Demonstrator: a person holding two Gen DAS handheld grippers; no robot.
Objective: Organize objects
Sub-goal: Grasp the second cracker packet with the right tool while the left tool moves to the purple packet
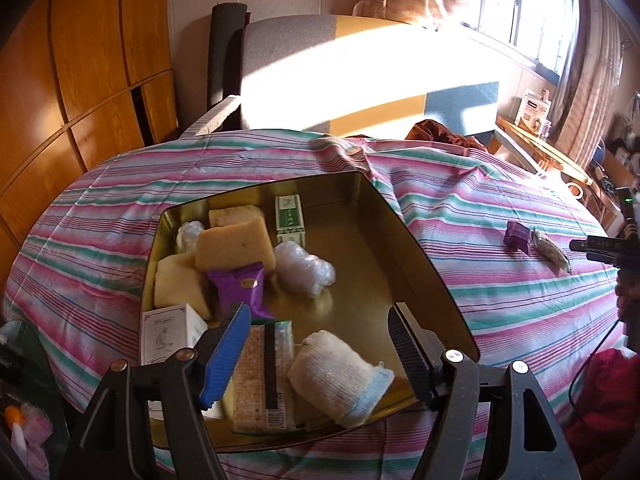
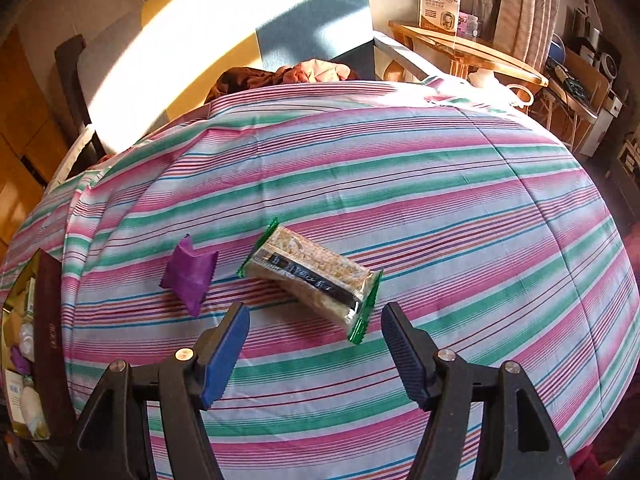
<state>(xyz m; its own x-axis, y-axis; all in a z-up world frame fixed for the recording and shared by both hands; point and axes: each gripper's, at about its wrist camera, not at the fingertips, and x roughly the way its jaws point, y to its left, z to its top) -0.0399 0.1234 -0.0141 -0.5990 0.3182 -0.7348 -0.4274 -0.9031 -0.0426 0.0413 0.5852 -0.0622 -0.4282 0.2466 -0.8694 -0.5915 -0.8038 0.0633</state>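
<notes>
My right gripper (image 2: 314, 346) hangs over the striped cloth (image 2: 400, 184) on the tabletop with its jaws apart and nothing between them, and the cracker packet (image 2: 316, 280) with green crimped ends lies just ahead of the fingertips, slanted across my line of approach. Beside it, to its left and apart from it, sits the small purple sachet (image 2: 190, 274). These two look like the last loose items; the gold tin (image 1: 360, 216) is already well stocked with sponge-like yellow blocks, a purple sachet, white bundles and small boxes, and my left gripper (image 1: 320, 340) hovers above its near end, jaws open and empty. I judge the step in hand to be picking up the cracker packet. To do it well I would roll the wrist so the jaws straddle the packet's short width rather than its slanted length, since the present gap looks enough for the width only. I would come down on the middle of the packet, clear of the slippery crimped ends, and press lightly: crackers crush, and film slides. The cloth is loose and creased, so I would keep the fingertips from snagging it and dragging the sachet along. On the carry to the tin, whose wall shows at the left edge of the right view, I would aim for the bare gold floor on its far right side, and I would keep the left gripper out of the way.
</notes>
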